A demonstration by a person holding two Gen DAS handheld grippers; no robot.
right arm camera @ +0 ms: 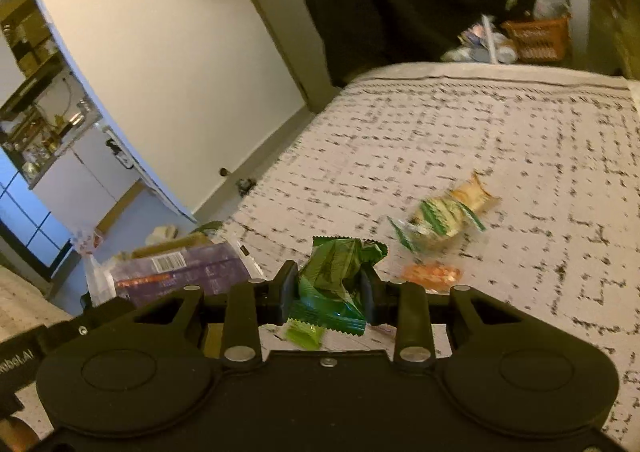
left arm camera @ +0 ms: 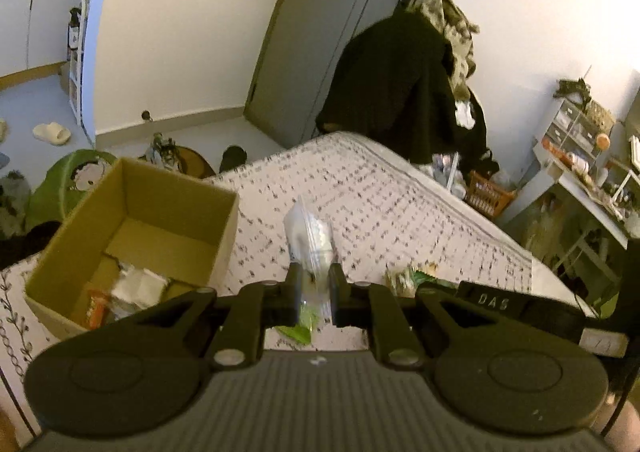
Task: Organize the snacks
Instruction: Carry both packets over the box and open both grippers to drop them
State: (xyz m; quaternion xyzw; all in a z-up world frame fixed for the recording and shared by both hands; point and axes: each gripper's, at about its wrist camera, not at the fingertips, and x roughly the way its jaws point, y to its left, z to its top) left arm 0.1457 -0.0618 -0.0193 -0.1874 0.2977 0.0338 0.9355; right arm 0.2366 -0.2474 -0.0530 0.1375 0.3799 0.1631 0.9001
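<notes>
Left gripper [left arm camera: 315, 288] pinches a clear plastic packet [left arm camera: 310, 240], right gripper [right arm camera: 328, 288] clamps a green snack wrapper [right arm camera: 334, 280], both above the bed [right arm camera: 480, 140]. Looks mid-carry; next both need dropping into the cardboard box [left arm camera: 132, 220]

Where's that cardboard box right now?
In the left wrist view the box sits on the bed, left of the left gripper and its clear packet.

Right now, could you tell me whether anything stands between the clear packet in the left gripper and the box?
Nothing visible does. The left gripper holds the clear packet above the bed, and the open box sits just to its left, top uncovered.
</notes>
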